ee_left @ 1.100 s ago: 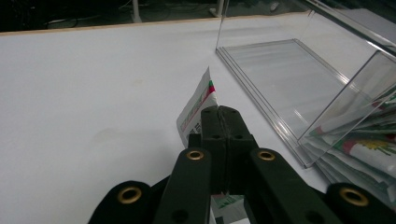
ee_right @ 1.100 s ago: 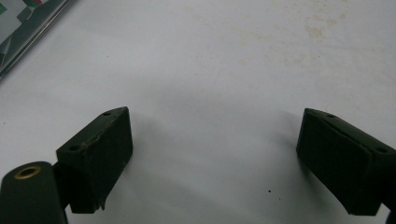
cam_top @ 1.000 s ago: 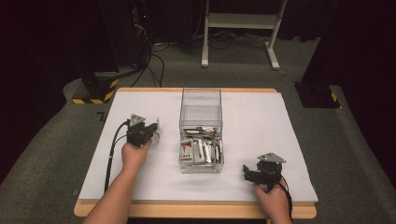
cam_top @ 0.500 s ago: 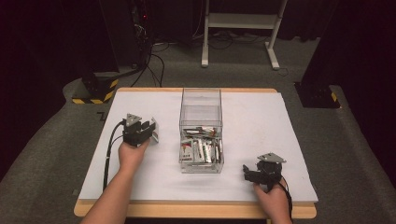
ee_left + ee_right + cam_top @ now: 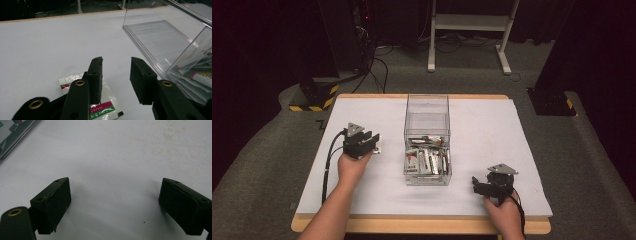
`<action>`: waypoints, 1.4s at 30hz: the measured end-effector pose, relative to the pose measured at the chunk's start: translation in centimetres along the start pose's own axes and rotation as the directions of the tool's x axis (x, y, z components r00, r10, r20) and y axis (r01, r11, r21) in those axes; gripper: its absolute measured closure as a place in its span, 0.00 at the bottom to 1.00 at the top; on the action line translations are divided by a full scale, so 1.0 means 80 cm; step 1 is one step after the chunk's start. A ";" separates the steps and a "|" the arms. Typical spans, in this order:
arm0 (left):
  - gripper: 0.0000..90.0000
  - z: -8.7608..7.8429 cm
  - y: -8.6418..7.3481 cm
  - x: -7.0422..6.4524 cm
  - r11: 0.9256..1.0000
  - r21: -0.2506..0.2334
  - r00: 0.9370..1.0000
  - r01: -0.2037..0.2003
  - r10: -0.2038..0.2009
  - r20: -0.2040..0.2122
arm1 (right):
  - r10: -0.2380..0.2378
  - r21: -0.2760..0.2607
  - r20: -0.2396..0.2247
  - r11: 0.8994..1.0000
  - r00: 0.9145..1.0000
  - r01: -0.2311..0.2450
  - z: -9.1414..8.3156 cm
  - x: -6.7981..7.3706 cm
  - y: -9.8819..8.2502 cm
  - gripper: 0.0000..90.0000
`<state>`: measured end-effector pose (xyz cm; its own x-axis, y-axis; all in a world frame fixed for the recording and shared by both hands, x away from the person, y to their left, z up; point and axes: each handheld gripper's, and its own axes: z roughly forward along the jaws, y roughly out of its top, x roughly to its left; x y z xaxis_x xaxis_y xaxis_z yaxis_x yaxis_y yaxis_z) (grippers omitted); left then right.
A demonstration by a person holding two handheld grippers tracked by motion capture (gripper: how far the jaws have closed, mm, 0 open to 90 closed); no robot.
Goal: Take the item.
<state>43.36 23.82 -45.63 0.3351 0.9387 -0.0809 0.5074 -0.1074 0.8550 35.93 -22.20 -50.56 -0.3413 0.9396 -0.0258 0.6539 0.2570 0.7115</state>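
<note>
A clear plastic box [image 5: 427, 107] stands mid-table, its near half holding several silver sachets [image 5: 427, 160] with red and green print. Left of the box, my left gripper [image 5: 373, 142] hovers just above the white table, jaws pointing toward it. Those jaws have just been opening and now stand apart with nothing between them [image 5: 116, 62]. One silver sachet [image 5: 105, 105] lies flat on the table under the left jaw, free of both pads. My right gripper [image 5: 475, 184] rests near the front right edge, wide open over bare table [image 5: 115, 180].
The box wall [image 5: 160, 37] and its sachets [image 5: 197, 72] lie close on the right in the left gripper view. A white sheet [image 5: 492, 130] covers the wooden table. Beyond it are dark floor, cables and a white stand [image 5: 472, 30].
My left gripper's jaws went from shut to apart, and it drew slightly left from the box. The sachet now lies loose on the table. The right gripper has not moved.
</note>
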 end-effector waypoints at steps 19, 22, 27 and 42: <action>0.58 -0.029 -0.020 0.001 1.000 0.024 1.000 0.015 -0.015 0.015 | 0.000 0.000 -0.001 1.000 1.000 0.000 0.000 0.000 0.000 0.12; 0.56 -0.034 -0.023 -0.001 1.000 0.024 1.000 0.009 -0.009 0.022 | 0.000 0.000 -0.001 1.000 1.000 0.000 0.000 0.000 0.000 0.12; 0.55 -0.043 -0.030 -0.004 1.000 0.031 0.999 0.004 -0.006 0.054 | 0.000 0.000 -0.001 1.000 1.000 0.000 0.000 0.000 0.000 0.12; 0.48 -0.066 -0.069 -0.010 0.995 0.083 0.995 -0.048 0.040 0.090 | -0.002 0.002 0.000 1.000 1.000 0.002 0.000 0.000 0.000 0.12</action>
<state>36.14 25.41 -47.57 0.4255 0.9002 -0.0926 0.5553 -0.1790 0.8122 35.93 -22.20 -50.55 -0.3421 0.9393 -0.0272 0.6545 0.2590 0.7103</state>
